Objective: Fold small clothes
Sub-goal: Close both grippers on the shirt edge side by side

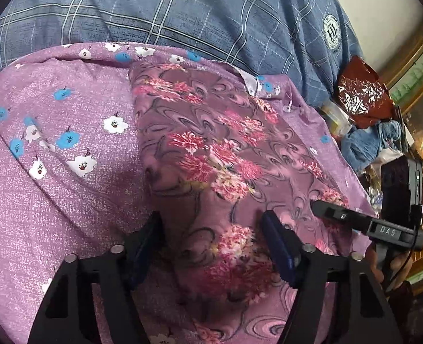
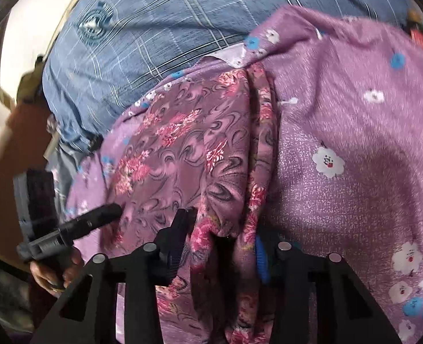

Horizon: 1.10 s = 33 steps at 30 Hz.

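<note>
Lilac bedsheet with blue and white flowers (image 1: 68,189) covers the surface. Left wrist view: the left gripper (image 1: 211,238) stands open astride the mauve swirl-print cloth with pink flowers (image 1: 211,149), pads clear; closing could snag the sheet too.

Right wrist view: the right gripper (image 2: 222,235) pinches 1 bunched fold of that cloth (image 2: 225,189), and uneven pull may skew it.

I see one small garment (image 1: 211,149): mauve-brown cloth printed with dark swirls and pink-red flower clusters. It lies on a lilac sheet with blue and white flowers (image 1: 68,132), partly folded, with a straight folded edge along its left side in the left wrist view. In the right wrist view (image 2: 182,149) its right part is gathered into upright ridges and pleats, bunched at the near end; the left part lies flatter.
</note>
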Tool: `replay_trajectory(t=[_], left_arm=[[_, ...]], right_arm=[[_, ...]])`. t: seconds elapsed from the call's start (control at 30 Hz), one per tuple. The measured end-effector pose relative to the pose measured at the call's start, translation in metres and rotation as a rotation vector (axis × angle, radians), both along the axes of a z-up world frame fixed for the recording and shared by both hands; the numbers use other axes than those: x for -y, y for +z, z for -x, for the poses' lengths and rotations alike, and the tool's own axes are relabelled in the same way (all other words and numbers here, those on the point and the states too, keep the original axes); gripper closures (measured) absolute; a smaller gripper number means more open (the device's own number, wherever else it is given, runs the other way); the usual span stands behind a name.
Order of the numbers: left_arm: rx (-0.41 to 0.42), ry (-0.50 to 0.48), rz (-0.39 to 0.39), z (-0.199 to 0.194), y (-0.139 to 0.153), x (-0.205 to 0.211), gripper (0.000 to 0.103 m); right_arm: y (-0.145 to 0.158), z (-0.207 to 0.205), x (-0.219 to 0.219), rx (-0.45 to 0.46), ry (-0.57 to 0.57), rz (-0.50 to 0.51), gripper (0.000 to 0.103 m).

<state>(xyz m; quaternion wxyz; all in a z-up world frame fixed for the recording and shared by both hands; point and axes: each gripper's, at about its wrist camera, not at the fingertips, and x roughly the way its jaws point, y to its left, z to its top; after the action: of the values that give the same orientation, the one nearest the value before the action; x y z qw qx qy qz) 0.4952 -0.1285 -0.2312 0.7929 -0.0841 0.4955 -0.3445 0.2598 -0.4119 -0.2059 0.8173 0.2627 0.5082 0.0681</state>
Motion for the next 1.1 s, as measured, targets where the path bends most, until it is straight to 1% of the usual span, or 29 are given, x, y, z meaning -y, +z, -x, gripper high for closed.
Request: replay_trajectory(t=[0.07,0.13,0.17,0.2,0.27,0.4,0.5,0.53,0.6,0.63,0.73,0.8,0.9,1.1], left_arm=[[0.001,0.013,-0.002,-0.001,-0.001,-0.001,0.045],[0.006,0.016,0.002,0.002,0.0,-0.001,0.045],[0.015,0.016,-0.007,0.004,0.002,0.0,0.043],[0.023,0.021,-0.016,0.005,0.002,0.001,0.039],[0.03,0.035,-0.027,0.008,0.002,0.003,0.036],[0.024,0.059,-0.009,0.008,0.0,0.004,0.037],[0.035,0.063,-0.002,0.009,0.0,0.005,0.039],[0.043,0.062,0.005,0.01,0.0,0.005,0.041],[0.067,0.062,-0.004,0.013,0.0,0.006,0.048],[0.074,0.062,-0.007,0.014,0.001,0.006,0.049],[0.089,0.059,-0.008,0.016,0.003,0.005,0.056],[0.098,0.057,-0.01,0.017,0.004,0.004,0.061],[0.115,0.05,-0.013,0.02,0.007,0.004,0.066],[0.129,0.043,-0.017,0.022,0.01,0.002,0.07]], right_arm=[[-0.002,0.001,0.004,-0.006,-0.015,-0.021,0.064],[0.001,0.002,0.006,0.009,-0.021,-0.02,0.064],[0.002,0.002,0.004,0.017,-0.021,-0.004,0.064],[0.003,0.001,0.001,0.022,-0.019,0.014,0.063],[0.003,0.0,-0.006,0.027,-0.022,0.05,0.06],[0.008,-0.003,-0.026,0.05,-0.012,0.169,0.058],[0.009,-0.003,-0.033,0.062,-0.008,0.219,0.058],[0.01,-0.003,-0.035,0.067,-0.008,0.23,0.058],[0.011,-0.002,-0.037,0.076,-0.001,0.257,0.06],[0.012,-0.002,-0.039,0.081,0.004,0.274,0.061],[0.014,-0.002,-0.046,0.094,0.016,0.321,0.064],[0.014,-0.002,-0.047,0.097,0.018,0.336,0.065],[0.016,-0.002,-0.052,0.101,0.023,0.361,0.067],[0.017,-0.002,-0.056,0.108,0.022,0.399,0.07]])
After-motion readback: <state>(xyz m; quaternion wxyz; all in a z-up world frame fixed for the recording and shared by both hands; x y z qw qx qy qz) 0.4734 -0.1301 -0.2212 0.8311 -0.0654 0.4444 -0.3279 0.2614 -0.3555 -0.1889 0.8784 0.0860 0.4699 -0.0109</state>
